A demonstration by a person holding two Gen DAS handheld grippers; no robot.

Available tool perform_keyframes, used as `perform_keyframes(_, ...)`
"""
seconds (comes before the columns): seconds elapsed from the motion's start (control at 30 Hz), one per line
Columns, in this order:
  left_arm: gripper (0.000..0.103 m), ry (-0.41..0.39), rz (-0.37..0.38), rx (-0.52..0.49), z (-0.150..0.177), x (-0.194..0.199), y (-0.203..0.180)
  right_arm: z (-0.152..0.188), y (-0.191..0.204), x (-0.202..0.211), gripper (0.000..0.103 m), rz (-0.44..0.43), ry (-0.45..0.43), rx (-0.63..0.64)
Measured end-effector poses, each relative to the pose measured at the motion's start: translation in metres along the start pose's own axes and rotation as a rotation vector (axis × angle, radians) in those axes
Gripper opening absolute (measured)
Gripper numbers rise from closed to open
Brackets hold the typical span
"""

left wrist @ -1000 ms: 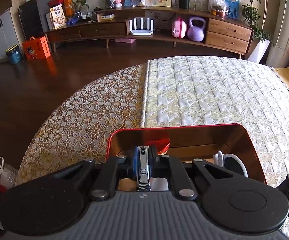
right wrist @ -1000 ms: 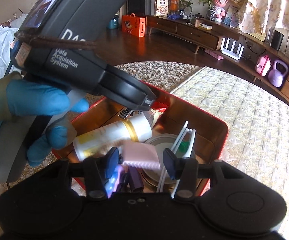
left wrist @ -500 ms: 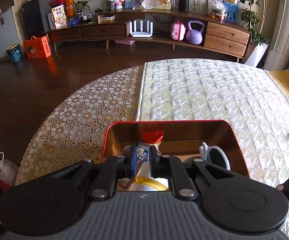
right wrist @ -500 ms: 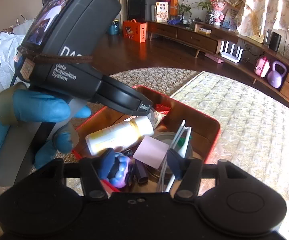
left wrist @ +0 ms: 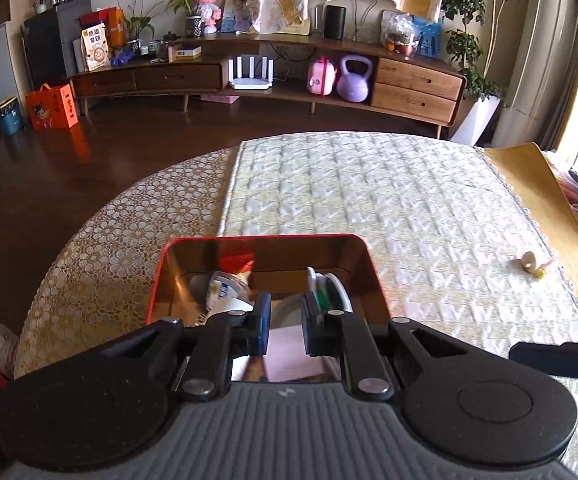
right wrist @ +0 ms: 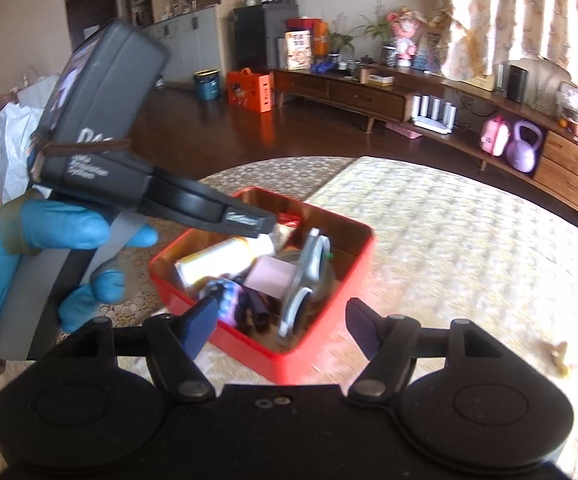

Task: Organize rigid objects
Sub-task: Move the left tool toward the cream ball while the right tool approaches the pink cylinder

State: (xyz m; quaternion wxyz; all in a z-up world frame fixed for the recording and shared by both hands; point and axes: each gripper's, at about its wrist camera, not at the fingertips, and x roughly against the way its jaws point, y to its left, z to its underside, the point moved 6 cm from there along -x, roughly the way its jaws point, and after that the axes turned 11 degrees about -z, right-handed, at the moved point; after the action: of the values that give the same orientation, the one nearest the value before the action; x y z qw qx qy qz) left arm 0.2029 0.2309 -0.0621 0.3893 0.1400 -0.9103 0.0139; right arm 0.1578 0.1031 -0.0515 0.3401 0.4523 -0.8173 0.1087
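A red tin box [left wrist: 161,276] [right wrist: 329,336] sits on the table and holds a white bottle [right wrist: 217,260], a pink pad [right wrist: 269,276], a round mirror [right wrist: 309,268] and small dark items. My left gripper [left wrist: 285,322] hangs over the box's near side, jaws slightly apart and empty. It also shows in the right wrist view [right wrist: 267,224], held by a blue-gloved hand above the box. My right gripper [right wrist: 279,326] is wide open and empty, just in front of the box.
The round table carries a quilted cloth [left wrist: 369,200]. A small wooden toy [left wrist: 529,262] lies on it at the right. A yellow mat [left wrist: 537,184] covers the far right edge. A long sideboard [left wrist: 289,76] stands across the room.
My left gripper let go of the nail clipper, opened slightly and rose away from the box. My right gripper opened wide and pulled back out of the box.
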Motion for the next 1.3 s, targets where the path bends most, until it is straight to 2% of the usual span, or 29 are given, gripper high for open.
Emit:
perform_keyframes(0.47, 0.016, 0.000, 0.080, -0.048, 0.015, 0.028, -0.074, 0.043, -0.059, 0.074, 0.084, 0.111, -0.046, -0.135)
perform_keyframes(0.97, 0.016, -0.009, 0.129, -0.154, 0.024, 0.034, -0.189, 0.099, -0.142, 0.129, 0.089, 0.245, -0.087, -0.247)
perform_keyframes(1.03, 0.022, -0.007, 0.137, -0.174, 0.025, 0.031, -0.205, 0.105, -0.154, 0.132, 0.090, 0.255, -0.088, -0.258)
perform_keyframes(1.17, 0.067, -0.028, 0.166, -0.197, 0.023, 0.026, -0.234, 0.116, -0.177, 0.136, 0.091, 0.275, -0.089, -0.275)
perform_keyframes(1.2, 0.070, -0.042, 0.166, -0.200, 0.022, 0.026, -0.239, 0.119, -0.184, 0.137, 0.091, 0.279, -0.089, -0.280)
perform_keyframes(1.3, 0.071, -0.042, 0.189, -0.214, 0.017, 0.019, -0.259, 0.127, -0.203, 0.138, 0.092, 0.291, -0.086, -0.288)
